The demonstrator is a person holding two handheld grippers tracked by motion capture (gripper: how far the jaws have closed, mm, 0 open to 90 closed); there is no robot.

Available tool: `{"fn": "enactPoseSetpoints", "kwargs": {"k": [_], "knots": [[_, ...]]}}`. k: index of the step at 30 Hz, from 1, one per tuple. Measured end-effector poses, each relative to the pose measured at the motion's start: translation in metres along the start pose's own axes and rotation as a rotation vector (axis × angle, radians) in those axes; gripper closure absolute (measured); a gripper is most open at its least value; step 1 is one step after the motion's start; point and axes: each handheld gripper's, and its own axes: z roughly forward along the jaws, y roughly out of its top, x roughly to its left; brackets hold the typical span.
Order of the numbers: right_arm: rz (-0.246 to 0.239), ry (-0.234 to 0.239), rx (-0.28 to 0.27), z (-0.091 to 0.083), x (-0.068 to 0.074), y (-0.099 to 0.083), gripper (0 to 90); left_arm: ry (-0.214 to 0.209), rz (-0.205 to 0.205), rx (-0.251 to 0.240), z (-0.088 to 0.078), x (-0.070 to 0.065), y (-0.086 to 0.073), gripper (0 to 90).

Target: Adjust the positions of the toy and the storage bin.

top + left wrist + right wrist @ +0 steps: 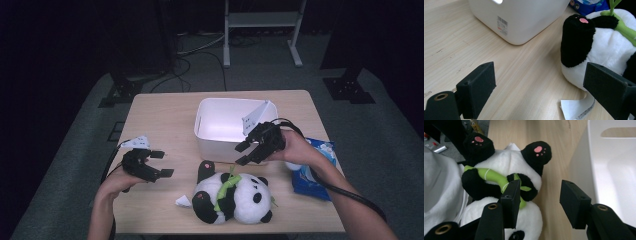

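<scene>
Two black jaws of the right gripper [537, 202] stand partly apart with nothing between them, hovering above the plush panda [504, 185] and beside the white bin's [614, 170] near wall. From above, that right gripper [247, 150] sits over the bin's front rim, the panda [232, 192] lying on its back on the bench [160, 110] just in front of the bin [220, 127], paws up, a green bamboo stalk [226, 189] across its chest. Off to the side, the left gripper [161, 164] hangs wide open and empty, its jaws framing the panda's black leg [576, 41] and a white paper tag [576, 108] on the bench. A blue packet [312, 175] lies under the right forearm. Judging from this, the risk lies in the grasp: jaws set only half apart could pinch just fur or the thin bamboo stalk, letting the soft toy sag, swing and catch the bin's rim, or drop short of it. A descent too close to the bin could also knock the wall and shove the bin away.
</scene>
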Motion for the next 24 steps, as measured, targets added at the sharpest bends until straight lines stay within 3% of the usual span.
{"fn": "enactPoseSetpoints", "kwargs": {"k": [8, 24], "knots": [[-0.014, 0.039, 0.011, 0.014, 0.003, -0.002, 46.7, 0.013, -0.008, 0.002, -0.003, 0.003, -0.003, 9.5], [0.009, 0.108, 0.032, 0.039, 0.007, -0.008, 38.3, 0.03, -0.02, 0.007, -0.006, 0.007, -0.006, 8.7]]}}
